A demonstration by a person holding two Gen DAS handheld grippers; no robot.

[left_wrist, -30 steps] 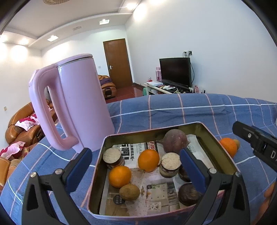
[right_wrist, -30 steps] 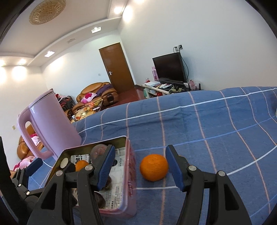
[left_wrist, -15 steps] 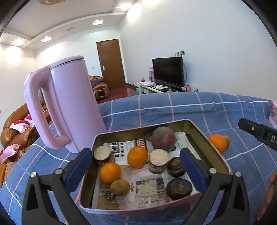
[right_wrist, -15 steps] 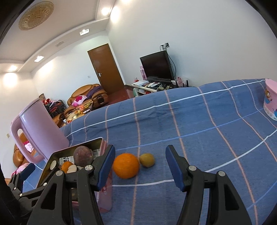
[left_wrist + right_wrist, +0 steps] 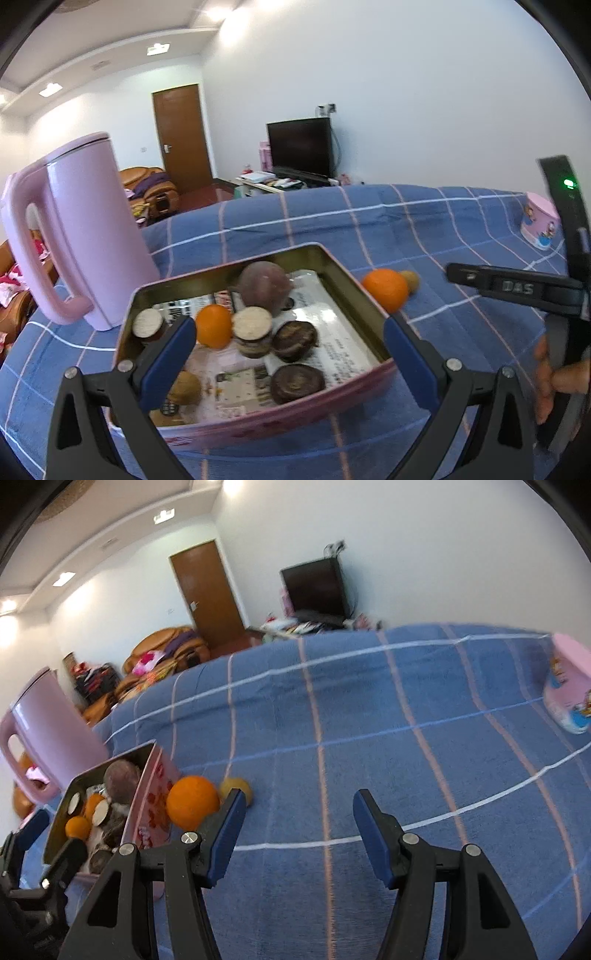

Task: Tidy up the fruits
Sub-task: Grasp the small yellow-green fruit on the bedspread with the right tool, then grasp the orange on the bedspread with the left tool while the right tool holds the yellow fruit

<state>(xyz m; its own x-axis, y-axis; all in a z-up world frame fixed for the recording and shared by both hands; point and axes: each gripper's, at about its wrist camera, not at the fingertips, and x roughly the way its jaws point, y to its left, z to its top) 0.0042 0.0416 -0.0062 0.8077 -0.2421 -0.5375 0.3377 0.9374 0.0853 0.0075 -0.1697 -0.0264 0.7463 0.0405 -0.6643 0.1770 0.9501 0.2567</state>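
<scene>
Mid-task, between picks: most fruit already in the shallow rectangular metal tin with pink outer walls (image 5: 343, 266), lined with printed paper, resting on a bench under a blue checked cloth (image 5: 369, 701). Inside the tin: a round purple-brown fruit (image 5: 264, 284), a small orange (image 5: 213, 325), cut pale-faced pieces and dark brown rounds, plus a brownish kiwi-like fruit (image 5: 186, 386) near the front.

Still outside: a loose round orange (image 5: 192, 806) lying on the cloth, touching or just beside the tin's pink right wall, with a small yellow-green fruit (image 5: 236, 788) right behind it.

Left gripper (image 5: 288, 352) held wide, empty, hanging over the tin's near edge. Right gripper (image 5: 297, 834) partly spread, nothing between the jaws, aimed at bare cloth to the right of the loose orange; that orange sits just outside its left pad.

Likely step: collecting the two stray fruits. Next move calls for swinging the right gripper back left to centre on the orange, lowering, closing gently on its rounded sides, then lifting over the tin wall. Risk: nudging the orange or knocking the small fruit away.

Tall pink electric kettle (image 5: 81, 229) standing left of the tin; pink printed cup (image 5: 570, 694) well apart at far right.
</scene>
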